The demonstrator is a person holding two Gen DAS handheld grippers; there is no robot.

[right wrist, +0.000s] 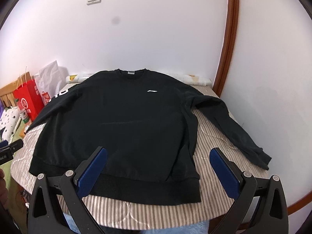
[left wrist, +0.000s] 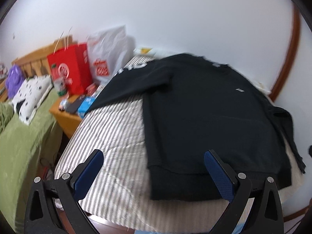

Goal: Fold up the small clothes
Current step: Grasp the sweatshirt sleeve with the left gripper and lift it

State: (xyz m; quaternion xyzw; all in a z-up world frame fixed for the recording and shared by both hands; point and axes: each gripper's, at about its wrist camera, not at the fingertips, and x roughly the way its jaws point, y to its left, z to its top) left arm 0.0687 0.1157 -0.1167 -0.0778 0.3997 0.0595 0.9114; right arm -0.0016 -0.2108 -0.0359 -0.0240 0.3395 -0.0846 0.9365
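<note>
Sweatshirt, black and soft, lies flat, sleeves spread, on my striped quilted bed cover, with my left gripper and right gripper both hovering near its ribbed hem, textured blue pads spread wide, holding nothing

Black sweatshirt on brown-and-white striped cover.

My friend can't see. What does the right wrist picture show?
A black sweatshirt lies spread flat, front up, on a striped bed cover. The open right gripper hovers above its hem, holding nothing.
</note>
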